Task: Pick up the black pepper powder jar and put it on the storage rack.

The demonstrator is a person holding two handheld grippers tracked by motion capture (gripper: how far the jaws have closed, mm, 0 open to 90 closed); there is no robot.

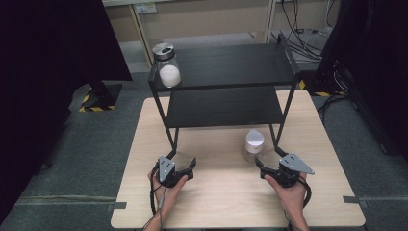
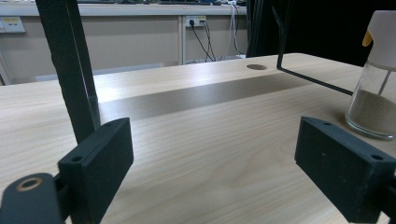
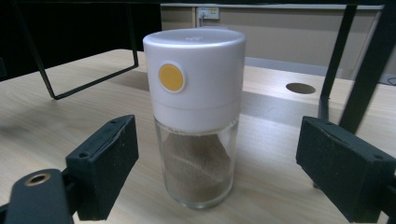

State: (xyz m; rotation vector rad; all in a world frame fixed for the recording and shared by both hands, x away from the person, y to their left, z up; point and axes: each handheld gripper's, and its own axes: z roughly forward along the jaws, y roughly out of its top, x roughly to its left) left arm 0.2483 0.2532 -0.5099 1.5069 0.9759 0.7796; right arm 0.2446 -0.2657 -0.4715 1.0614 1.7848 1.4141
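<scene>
A glass shaker with a white cap and a yellow dot stands upright on the wooden table, brown powder inside it. My right gripper is just to its near right, pointing at it. In the right gripper view the gripper is open, with the shaker centred in front of the gap and the pads clear of the glass. My left gripper rests open near the rack's front left leg, nothing between its fingers. The shaker stands off to its right.
A black two-tier rack stands on the far half of the table, its thin legs near both grippers. A glass jar with a metal lid and white contents sits on the top shelf's left corner. Dark curtains hang on both sides.
</scene>
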